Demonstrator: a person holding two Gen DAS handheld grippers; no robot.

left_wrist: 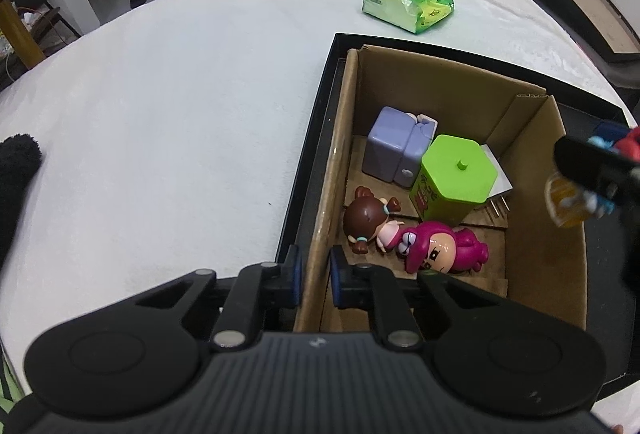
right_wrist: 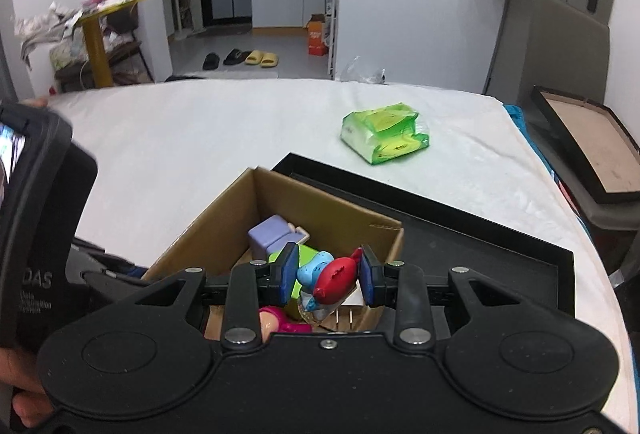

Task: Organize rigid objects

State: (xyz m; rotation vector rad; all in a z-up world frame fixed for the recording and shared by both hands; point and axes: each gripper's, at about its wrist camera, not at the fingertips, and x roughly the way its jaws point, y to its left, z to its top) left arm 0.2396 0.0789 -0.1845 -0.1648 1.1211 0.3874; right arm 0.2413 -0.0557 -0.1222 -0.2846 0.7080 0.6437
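Half-hidden between right tool [right_wrist: 329,276] pads, perhaps a red-and-blue toy [right_wrist: 332,274].

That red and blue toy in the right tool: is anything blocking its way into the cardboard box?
Nothing visible blocks it. The red and blue toy hangs over the open cardboard box; the green container lies directly below.

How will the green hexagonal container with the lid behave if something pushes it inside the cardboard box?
The green hexagonal lidded container looks like rigid plastic, so it should keep its shape. Its flat sides make rolling unlikely. It already stands tilted among the toys in the cardboard box, so a push may tip it.
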